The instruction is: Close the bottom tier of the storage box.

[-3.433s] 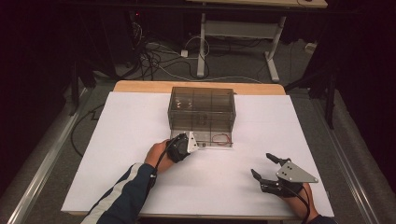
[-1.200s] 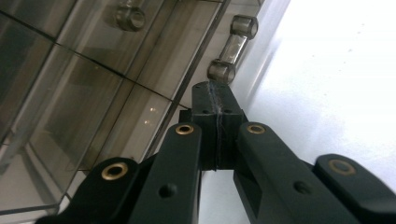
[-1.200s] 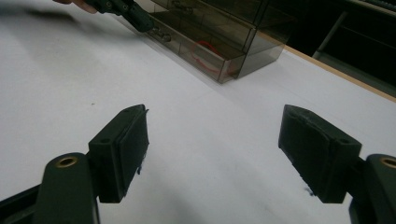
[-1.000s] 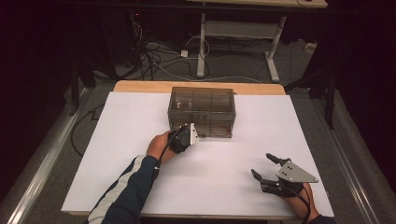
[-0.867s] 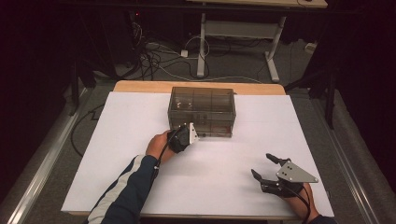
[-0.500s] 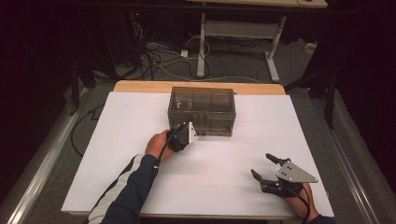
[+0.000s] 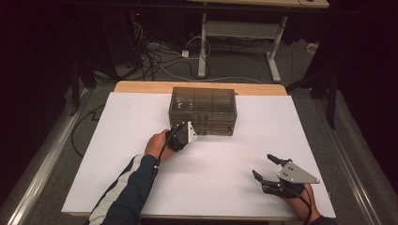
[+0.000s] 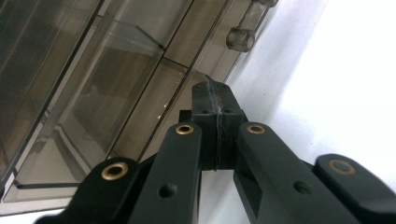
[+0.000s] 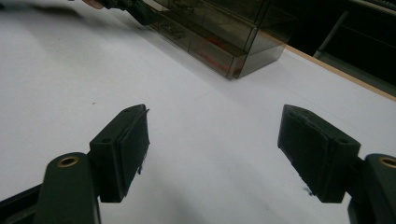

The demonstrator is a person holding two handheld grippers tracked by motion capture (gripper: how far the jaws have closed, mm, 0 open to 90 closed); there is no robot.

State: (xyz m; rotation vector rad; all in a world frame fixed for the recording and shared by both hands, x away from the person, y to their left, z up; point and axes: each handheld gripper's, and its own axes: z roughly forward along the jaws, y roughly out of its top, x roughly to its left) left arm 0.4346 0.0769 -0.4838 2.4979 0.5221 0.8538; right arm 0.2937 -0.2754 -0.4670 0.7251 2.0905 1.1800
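So the thing being worked on is a smoky translucent plastic drawer cabinet (image 7: 202,110), a small boxy organiser sitting near the far edge of the desk (image 7: 117,140), roughly mid-width, on the white sheet that covers the top. The left gripper (image 7: 187,132) is right up against the front of the cabinet at its lower left corner. In the left gripper view its jaws are pressed fully together with nothing between them, tips just beside the bottom drawer front; I can't tell if they actually touch it. A little clear round knob (image 8: 240,38) shows on a drawer front further along.

The right gripper (image 7: 270,168) sits near the desk's near right corner, well apart from the cabinet, jaws spread wide and empty.

My guess on handling: thin hard plastic, light, fairly slippery, and it'll crack if squeezed hard. The whole box will probably skate on that sheet when a drawer gets tugged, so I'd pinch a drawer knob gently and brace the cabinet's top or side with the other gripper.
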